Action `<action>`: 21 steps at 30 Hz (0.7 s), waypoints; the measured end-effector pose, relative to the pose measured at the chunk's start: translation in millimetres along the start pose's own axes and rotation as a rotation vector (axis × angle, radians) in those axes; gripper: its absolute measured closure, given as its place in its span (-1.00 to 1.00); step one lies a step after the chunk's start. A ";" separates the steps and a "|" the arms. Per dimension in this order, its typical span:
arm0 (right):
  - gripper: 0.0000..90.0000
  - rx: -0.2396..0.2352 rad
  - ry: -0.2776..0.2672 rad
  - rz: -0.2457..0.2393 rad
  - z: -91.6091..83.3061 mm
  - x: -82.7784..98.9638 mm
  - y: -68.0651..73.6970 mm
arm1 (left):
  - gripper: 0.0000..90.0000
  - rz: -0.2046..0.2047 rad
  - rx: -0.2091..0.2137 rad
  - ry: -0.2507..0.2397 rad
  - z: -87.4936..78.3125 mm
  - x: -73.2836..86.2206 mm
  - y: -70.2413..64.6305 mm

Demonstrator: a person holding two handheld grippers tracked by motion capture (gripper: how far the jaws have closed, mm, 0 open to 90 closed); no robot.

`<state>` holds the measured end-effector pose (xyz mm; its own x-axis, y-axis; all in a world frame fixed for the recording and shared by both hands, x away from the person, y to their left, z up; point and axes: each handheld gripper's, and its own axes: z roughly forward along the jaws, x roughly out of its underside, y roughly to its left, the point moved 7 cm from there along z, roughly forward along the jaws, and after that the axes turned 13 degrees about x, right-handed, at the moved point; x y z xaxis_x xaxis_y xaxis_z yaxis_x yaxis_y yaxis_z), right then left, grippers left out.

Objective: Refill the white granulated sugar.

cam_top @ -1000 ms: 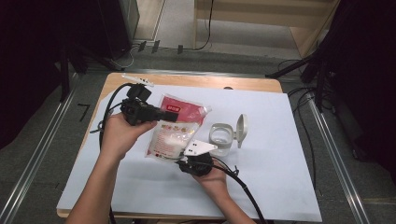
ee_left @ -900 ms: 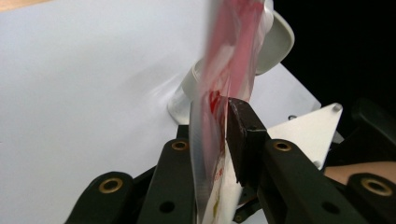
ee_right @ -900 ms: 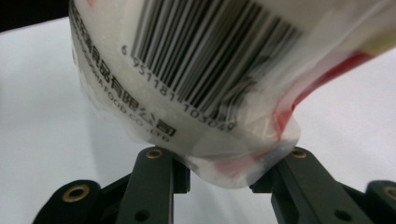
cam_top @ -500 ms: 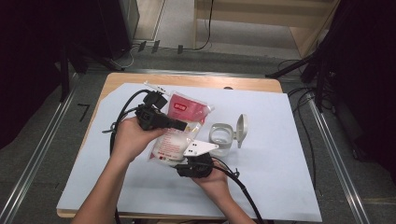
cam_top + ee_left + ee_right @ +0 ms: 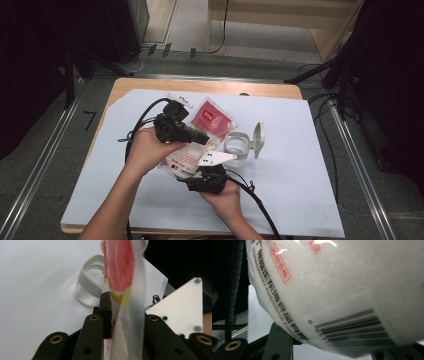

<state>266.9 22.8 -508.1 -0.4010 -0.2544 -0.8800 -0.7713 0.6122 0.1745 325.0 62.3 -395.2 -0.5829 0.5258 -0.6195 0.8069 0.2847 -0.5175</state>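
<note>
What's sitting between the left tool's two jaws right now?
The sealed edge of the red-and-white bag runs up between the jaws of the left tool, as the left gripper view shows; the clear jar stands beyond.

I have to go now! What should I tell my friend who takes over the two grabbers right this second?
Left gripper: jaws just opened a little, the bag stands edge-on between them; grip looks loose.
Right gripper: under the bag's barcode end, propping it.
Clear jar: on the white sheet beside the bag, flip lid open.
Done: jar opened, bag lifted.
Left: bag seems still sealed; probably open it and pour into the jar.
</note>
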 end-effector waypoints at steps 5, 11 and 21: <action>0.20 -0.043 -0.028 0.086 -9.2 -3.2 -1.9 | 0.60 0.002 0.017 0.030 6.1 3.4 0.5; 0.18 0.003 -0.005 0.045 -12.2 -4.9 -0.9 | 0.75 -0.016 0.006 0.033 10.2 0.5 -3.5; 0.19 0.094 0.001 0.062 -8.2 -9.2 3.7 | 0.77 -0.047 -0.028 0.040 12.0 -1.9 -6.6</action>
<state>263.6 21.3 -495.8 -0.4475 -0.2148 -0.8681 -0.6952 0.6941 0.1866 319.5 49.7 -397.7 -0.6162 0.5428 -0.5707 0.7816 0.3317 -0.5283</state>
